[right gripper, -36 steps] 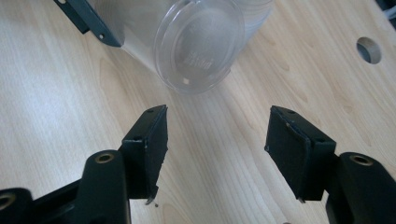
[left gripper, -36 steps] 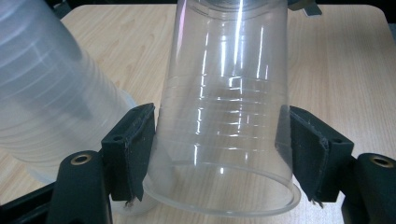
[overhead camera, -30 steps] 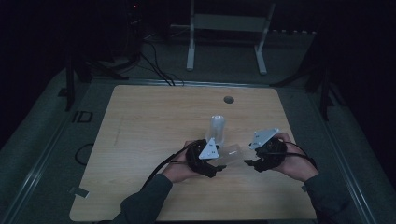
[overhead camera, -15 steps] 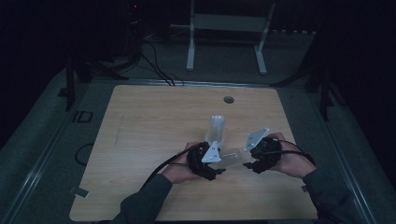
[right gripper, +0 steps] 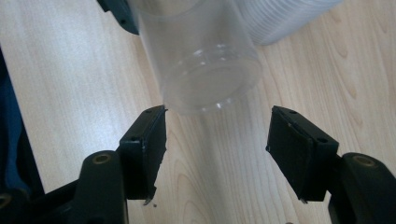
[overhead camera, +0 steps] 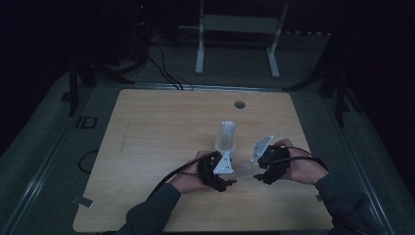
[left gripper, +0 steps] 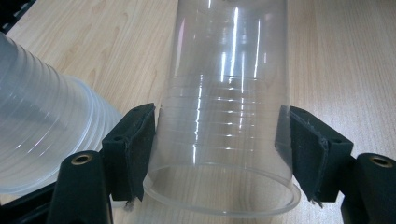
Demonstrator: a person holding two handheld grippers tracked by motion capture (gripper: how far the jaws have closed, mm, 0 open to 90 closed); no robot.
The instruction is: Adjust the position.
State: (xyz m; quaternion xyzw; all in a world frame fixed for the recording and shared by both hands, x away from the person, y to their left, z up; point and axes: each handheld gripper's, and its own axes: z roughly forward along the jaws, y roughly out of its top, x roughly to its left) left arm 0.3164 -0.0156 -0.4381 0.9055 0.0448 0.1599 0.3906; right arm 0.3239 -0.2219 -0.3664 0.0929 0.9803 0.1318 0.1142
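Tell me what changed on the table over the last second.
The right hand-held gripper drew in closer to the left one, and its jaws have just been opening; they stand open off the end of the clear plastic cup, nothing between them. The left hand-held gripper kept its grip on that cup. The stack of cups stayed put.

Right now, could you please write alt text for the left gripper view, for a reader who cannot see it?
The left gripper clamps a clear plastic cup lying on its side between its two black pads, open rim toward the camera. A stack of clear cups lies at the left on the light wooden table.
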